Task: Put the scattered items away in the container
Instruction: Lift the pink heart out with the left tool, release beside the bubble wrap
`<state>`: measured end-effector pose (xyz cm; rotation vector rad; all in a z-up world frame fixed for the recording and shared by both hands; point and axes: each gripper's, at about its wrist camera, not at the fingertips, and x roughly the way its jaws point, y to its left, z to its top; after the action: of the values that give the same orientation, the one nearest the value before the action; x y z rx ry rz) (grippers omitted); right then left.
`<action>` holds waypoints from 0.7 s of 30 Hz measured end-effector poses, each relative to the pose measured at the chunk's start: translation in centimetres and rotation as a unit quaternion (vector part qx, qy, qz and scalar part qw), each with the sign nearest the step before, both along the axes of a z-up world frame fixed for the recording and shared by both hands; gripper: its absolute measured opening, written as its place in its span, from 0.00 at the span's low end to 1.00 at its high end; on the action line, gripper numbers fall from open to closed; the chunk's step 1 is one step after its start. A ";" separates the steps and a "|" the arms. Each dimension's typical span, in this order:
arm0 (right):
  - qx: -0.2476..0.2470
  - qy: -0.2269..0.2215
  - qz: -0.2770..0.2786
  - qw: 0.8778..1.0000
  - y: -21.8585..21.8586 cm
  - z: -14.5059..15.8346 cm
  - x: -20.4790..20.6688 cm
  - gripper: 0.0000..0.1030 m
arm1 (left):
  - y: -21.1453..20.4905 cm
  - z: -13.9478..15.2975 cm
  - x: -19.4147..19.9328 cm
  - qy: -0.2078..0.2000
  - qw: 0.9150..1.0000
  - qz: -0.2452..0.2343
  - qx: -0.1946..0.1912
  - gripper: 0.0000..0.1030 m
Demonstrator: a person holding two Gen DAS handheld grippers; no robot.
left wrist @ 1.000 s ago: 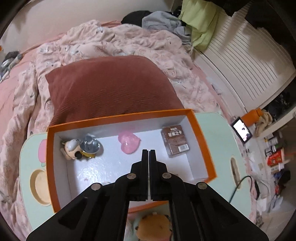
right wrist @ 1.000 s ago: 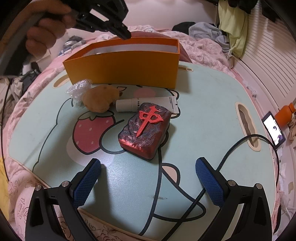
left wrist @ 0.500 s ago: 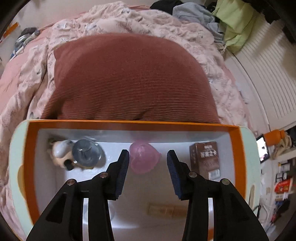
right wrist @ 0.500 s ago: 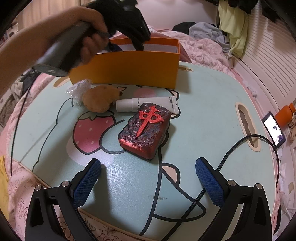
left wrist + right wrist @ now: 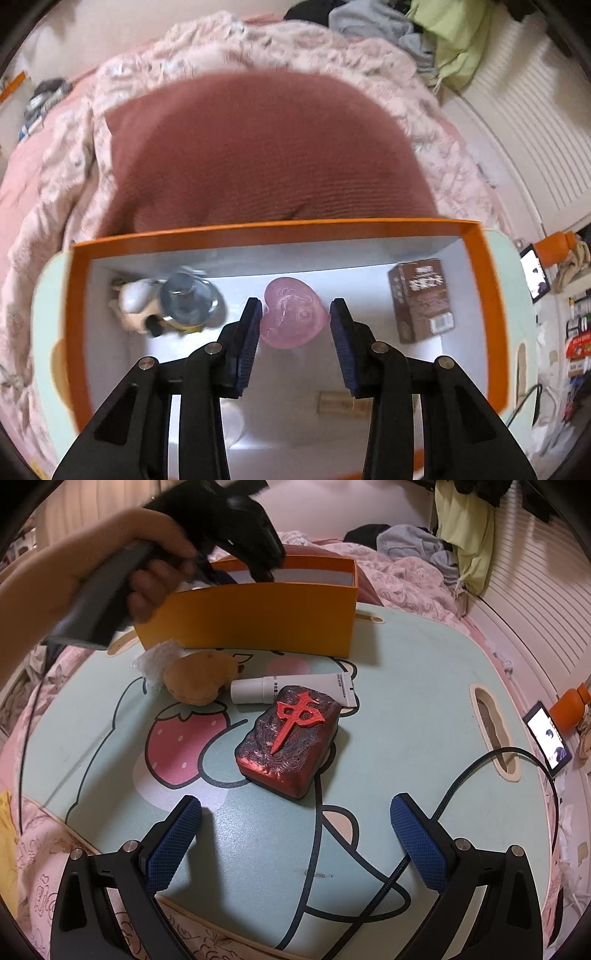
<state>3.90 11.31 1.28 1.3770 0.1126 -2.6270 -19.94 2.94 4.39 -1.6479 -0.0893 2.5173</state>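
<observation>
Orange box (image 5: 280, 230) sits at the desk's (image 5: 424, 686) far edge; left tool (image 5: 293, 325) inside it, jaws closing around a pink heart (image 5: 291, 317), pads apart from it. Right tool (image 5: 295, 823) wide open, empty; red-character block (image 5: 290, 736) at its 12 o'clock.

The left gripper (image 5: 294, 310) has dipped into the orange box (image 5: 273, 230), its shut fingers (image 5: 250, 325) now parted, closing slightly.

The small pale wooden block (image 5: 345, 404) on the orange cardboard box's (image 5: 280, 229) floor lies partly hidden behind the left gripper's (image 5: 295, 314) finger.

sign: red 中 | on: mahjong-tile block (image 5: 291, 738) | other print: unreadable
</observation>
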 end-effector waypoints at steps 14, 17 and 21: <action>0.006 0.000 -0.002 1.000 -0.3 -0.2 -0.1 0.99 | -1.9 2.8 14.0 0.089 0.993 -0.071 0.042 0.38; 0.006 0.000 -0.002 1.000 -0.3 -0.2 -0.2 0.99 | -2.2 1.4 14.5 0.073 0.993 -0.073 0.055 0.38; 0.006 0.001 -0.002 1.000 -0.4 -0.2 -0.2 0.99 | -2.6 0.1 15.4 0.058 0.994 -0.056 0.072 0.39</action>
<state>3.72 10.94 1.06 1.3815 0.1270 -2.6350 -4.52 0.36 4.46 -1.4096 -0.1579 2.4541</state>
